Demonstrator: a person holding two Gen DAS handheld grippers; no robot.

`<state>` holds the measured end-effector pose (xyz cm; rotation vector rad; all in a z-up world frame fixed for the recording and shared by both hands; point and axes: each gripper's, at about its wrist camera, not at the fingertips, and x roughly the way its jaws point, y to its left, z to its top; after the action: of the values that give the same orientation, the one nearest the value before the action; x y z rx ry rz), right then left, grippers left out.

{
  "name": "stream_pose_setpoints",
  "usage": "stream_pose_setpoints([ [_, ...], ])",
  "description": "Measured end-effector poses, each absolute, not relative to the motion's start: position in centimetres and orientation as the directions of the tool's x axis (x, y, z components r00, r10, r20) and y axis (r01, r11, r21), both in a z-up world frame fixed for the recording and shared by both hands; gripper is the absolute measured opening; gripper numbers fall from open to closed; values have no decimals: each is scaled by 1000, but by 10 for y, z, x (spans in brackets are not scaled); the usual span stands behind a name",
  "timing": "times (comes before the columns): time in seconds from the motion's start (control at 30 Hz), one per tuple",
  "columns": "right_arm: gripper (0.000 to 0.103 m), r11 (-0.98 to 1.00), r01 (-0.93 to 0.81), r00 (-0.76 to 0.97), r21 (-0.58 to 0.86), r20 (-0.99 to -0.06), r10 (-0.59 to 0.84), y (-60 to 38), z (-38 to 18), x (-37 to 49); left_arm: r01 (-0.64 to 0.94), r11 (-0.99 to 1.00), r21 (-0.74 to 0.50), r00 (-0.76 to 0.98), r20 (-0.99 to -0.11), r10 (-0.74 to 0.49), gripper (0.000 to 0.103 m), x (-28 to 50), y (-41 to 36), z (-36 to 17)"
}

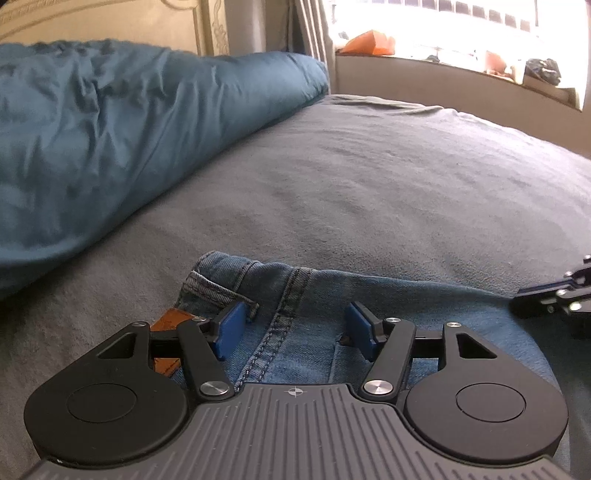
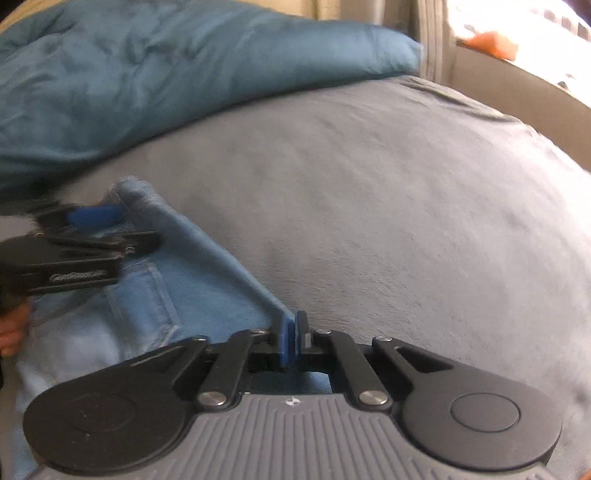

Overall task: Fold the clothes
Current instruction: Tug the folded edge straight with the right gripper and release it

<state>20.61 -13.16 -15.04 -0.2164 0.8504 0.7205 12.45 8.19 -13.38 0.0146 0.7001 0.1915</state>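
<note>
Blue jeans (image 1: 310, 291) lie on the grey bed sheet (image 1: 369, 177) with the waistband toward me and a brown leather patch (image 1: 168, 325) at the left. My left gripper (image 1: 295, 326) hovers open just over the waistband, its blue pads on either side of the back seam and not pressing it. From the right wrist view, the jeans (image 2: 207, 288) run left, and their folded edge ends at my right gripper (image 2: 293, 332), whose pads are pinched together on that edge. The left gripper (image 2: 92, 221) appears blurred at the left; the right gripper (image 1: 546, 295) shows at the right edge.
A bunched teal duvet (image 1: 110, 129) fills the bed's far left side. Beyond the bed are a cream headboard (image 1: 110, 22) and a bright window sill (image 1: 443, 62) with orange and dark items. A person's hand (image 2: 11, 332) holds the left gripper's handle.
</note>
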Motion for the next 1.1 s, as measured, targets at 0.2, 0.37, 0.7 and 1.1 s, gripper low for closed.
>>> stream_pose_setpoints([
  [0.2,28,898,-341,525,279,-736,428,-222,-123,231,-165,983,77,753,-634,176,62,124,83,-134],
  [0.37,35,862,-151,633,484,-622,461,-346,-76,186,-169,984,58,751,-639,166,62,119,86,-126],
  [0.7,43,823,398,681,405,-731,30,-547,-81,86,-40,998,54,772,-633,65,62,102,55,-105],
  [1.1,44,585,598,652,548,-757,42,-641,-146,51,-71,997,43,699,-711,80,67,119,41,-130],
])
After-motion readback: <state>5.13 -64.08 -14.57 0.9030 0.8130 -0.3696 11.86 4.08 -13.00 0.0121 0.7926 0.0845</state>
